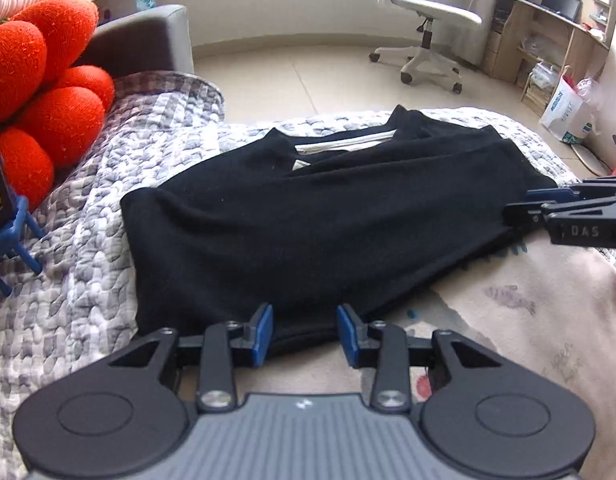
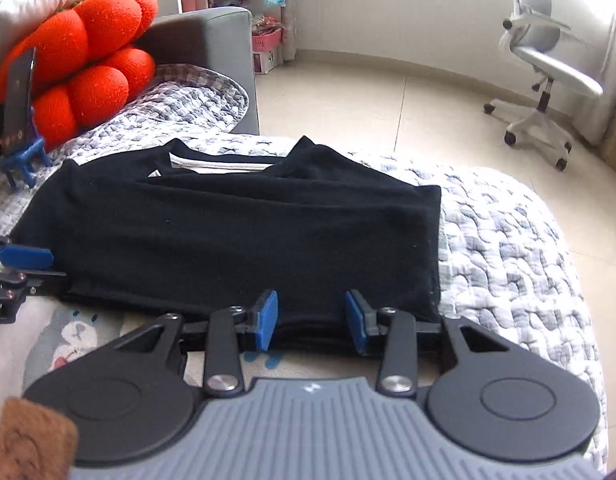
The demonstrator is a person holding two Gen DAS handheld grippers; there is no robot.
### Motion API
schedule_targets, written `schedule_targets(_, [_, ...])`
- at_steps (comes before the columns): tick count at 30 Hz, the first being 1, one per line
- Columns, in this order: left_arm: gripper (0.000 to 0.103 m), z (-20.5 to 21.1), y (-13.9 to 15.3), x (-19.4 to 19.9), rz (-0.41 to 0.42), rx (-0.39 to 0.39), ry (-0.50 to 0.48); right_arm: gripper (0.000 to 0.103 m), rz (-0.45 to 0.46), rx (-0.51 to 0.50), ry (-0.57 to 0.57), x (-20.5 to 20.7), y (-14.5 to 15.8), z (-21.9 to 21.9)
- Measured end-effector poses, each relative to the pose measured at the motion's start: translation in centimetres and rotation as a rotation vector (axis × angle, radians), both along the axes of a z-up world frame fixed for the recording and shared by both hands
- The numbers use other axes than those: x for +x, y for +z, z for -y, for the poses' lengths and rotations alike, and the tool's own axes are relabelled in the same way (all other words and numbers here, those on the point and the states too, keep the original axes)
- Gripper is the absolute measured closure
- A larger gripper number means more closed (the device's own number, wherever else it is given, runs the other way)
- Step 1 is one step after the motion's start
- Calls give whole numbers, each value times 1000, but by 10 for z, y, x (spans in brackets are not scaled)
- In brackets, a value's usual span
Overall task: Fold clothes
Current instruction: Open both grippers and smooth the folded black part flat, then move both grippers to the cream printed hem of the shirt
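A black T-shirt (image 1: 308,216) lies partly folded on the bed, sleeves turned in, collar with a white label at the far side. It also shows in the right wrist view (image 2: 236,236). My left gripper (image 1: 304,334) is open, its blue pads either side of the shirt's near hem at the left corner. My right gripper (image 2: 311,320) is open at the near hem towards the right corner. Each gripper shows in the other's view, the right gripper (image 1: 547,210) at the shirt's right edge and the left gripper (image 2: 24,264) at its left edge.
The bed has a grey-white quilt (image 1: 88,240) and a pale printed blanket (image 1: 527,308) under the near hem. Red plush cushions (image 1: 48,92) and a small blue stand (image 1: 12,248) sit left. A grey sofa arm (image 2: 212,36), a white office chair (image 1: 427,20) and tiled floor lie beyond.
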State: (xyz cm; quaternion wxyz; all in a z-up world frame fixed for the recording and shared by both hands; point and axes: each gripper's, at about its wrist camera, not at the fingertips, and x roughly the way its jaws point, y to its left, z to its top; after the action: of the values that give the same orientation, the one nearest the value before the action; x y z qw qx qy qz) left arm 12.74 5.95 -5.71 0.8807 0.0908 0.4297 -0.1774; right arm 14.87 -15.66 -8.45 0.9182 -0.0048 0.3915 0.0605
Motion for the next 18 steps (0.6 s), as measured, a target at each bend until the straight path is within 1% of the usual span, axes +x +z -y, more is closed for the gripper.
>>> schedule_targets(4, [59, -9, 10, -5, -41, -19, 45, 59, -26, 103, -21, -7, 15, 14])
schedule_targets(7, [50, -19, 14, -9, -108, -62, 105, 53, -37, 179, -27, -17, 28, 23])
schedule_targets(8, [46, -22, 14, -11, -132, -61, 126, 53, -45, 198, -32, -22, 31, 26])
schedule_targets(10, [44, -29, 14, -15, -187, -47, 172, 53, -71, 245, -47, -37, 39, 34])
schedule_targets(12, [44, -36, 12, -24, -245, -29, 204, 53, -101, 299, -62, -53, 42, 44])
schedule_targets(15, [44, -47, 13, -46, -281, -43, 204, 53, -135, 347, -87, -79, 44, 56])
schedule_targets(18, [44, -54, 15, -75, -295, -33, 185, 53, -164, 340, -102, -110, 42, 64])
